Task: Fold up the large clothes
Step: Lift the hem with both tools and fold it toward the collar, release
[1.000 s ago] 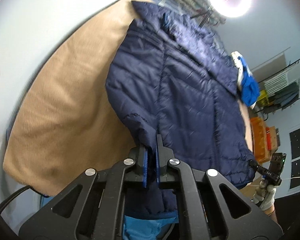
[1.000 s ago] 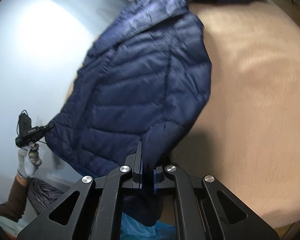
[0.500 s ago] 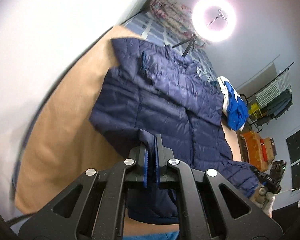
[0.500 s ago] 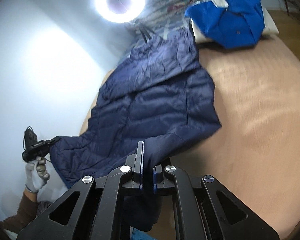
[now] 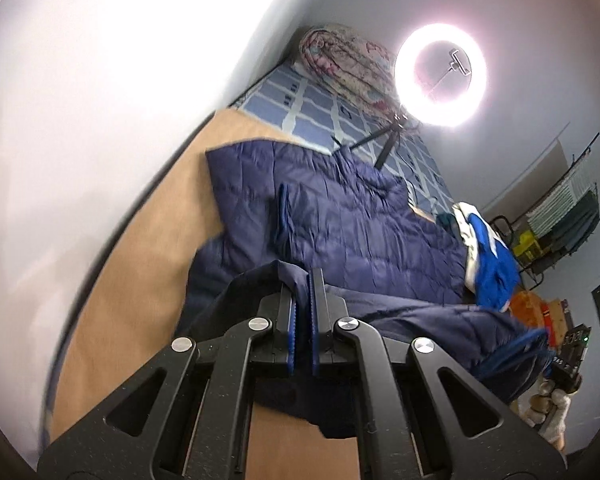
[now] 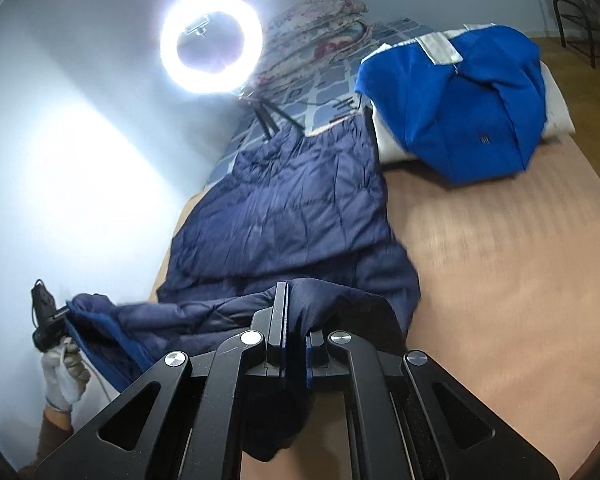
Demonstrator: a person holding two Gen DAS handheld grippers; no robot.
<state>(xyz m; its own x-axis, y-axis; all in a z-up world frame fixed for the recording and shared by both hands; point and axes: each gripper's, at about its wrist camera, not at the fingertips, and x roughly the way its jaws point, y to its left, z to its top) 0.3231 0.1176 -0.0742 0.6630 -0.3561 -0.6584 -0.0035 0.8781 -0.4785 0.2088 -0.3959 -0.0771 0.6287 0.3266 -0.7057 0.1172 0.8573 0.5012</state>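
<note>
Across the tan bed [image 6: 500, 280] lies our navy puffer jacket [image 5: 360, 232], its near hem lifted. Our left claw [image 5: 302, 280] and right claw [image 6: 296, 300], held low and level, each clamp that hem tightly.

A lit ring light [image 6: 210, 42] stands on a tripod at the bed's far end. A rolled floral quilt [image 6: 320, 24] lies just beside it on a blue checked sheet [image 5: 300, 108].

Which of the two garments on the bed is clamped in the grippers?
The navy quilted puffer jacket: both the left gripper and right gripper pinch its near edge. The bright blue garment lies untouched farther back.
</note>
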